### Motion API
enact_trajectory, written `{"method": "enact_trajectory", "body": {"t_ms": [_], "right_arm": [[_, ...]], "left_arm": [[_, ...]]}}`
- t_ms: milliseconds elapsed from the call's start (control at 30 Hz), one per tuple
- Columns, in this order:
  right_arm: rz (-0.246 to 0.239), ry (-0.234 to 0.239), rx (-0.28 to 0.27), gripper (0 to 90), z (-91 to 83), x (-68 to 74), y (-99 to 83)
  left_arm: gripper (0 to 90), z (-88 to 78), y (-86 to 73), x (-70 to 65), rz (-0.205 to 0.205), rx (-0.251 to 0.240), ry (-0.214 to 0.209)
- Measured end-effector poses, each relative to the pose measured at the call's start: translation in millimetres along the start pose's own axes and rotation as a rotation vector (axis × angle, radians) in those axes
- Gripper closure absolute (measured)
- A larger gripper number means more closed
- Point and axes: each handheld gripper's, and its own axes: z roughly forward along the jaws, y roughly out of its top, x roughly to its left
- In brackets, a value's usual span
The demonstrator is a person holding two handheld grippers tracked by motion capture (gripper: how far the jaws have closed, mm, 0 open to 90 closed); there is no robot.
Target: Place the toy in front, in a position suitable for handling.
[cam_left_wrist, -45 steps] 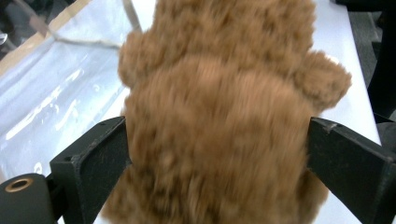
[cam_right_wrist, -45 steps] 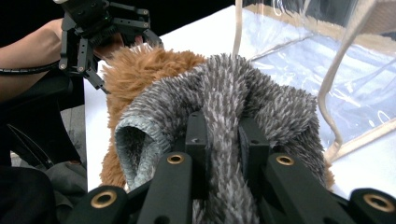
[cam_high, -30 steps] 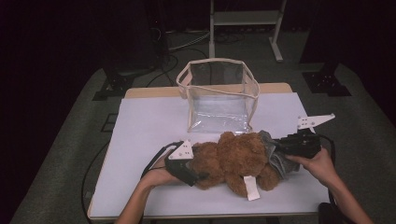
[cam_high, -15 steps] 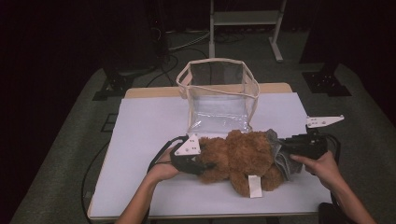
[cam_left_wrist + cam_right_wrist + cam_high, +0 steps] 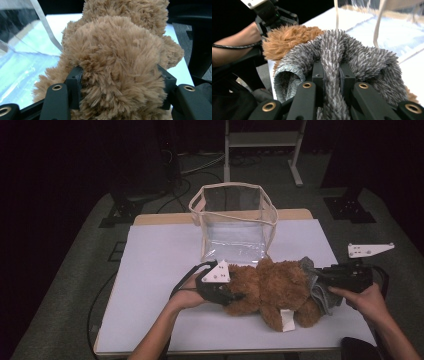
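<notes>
A brown teddy bear (image 5: 272, 287) lies on its side near the front of the white table (image 5: 160, 255). My left gripper (image 5: 235, 297) comes in from the left and is shut on the bear's furry bulk (image 5: 117, 57); its jaws have just closed, and fur bulges between the pads. My right gripper (image 5: 321, 277) comes in from the right. It is shut on a fold of the grey shaggy cloth (image 5: 352, 57) at the bear's right end (image 5: 317, 292). In the right gripper view, brown fur (image 5: 284, 37) shows behind the grey cloth, with the left gripper (image 5: 272, 12) beyond it.
A clear plastic bag (image 5: 232, 220) with a cream rim stands open-topped just behind the bear, mid-table. A white tag (image 5: 287, 320) hangs from the bear toward the front edge. Dark floor, cables and a stand's legs surround the table.
The left gripper closed on the bear. Both hands and the bear shifted to the right and rose slightly off the table.
</notes>
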Motion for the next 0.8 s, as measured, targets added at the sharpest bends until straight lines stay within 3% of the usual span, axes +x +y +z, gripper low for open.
{"method": "enact_trajectory", "body": {"t_ms": [167,533,667,733,800], "right_arm": [[0.044,0.032,0.003,78.1,21.5,-11.2,-14.2],[0.025,0.084,0.034,78.1,69.2,-8.2,-7.0],[0.034,0.099,0.077,78.1,88.8,-8.0,-14.0],[0.034,0.094,0.098,78.0,96.7,-10.1,-20.5],[0.053,0.092,0.082,77.9,94.2,-15.0,-24.2]], "left_arm": [[40.0,-6.3,-12.9,1.2,-0.032,0.038,0.013],[40.0,-48.5,-24.7,1.8,-0.038,0.099,0.07],[39.5,-59.2,-35.3,1.4,-0.052,0.126,0.074],[38.3,-60.8,-38.4,1.6,-0.055,0.124,0.074],[35.5,-63.2,-42.2,1.4,-0.064,0.111,0.075]]}}
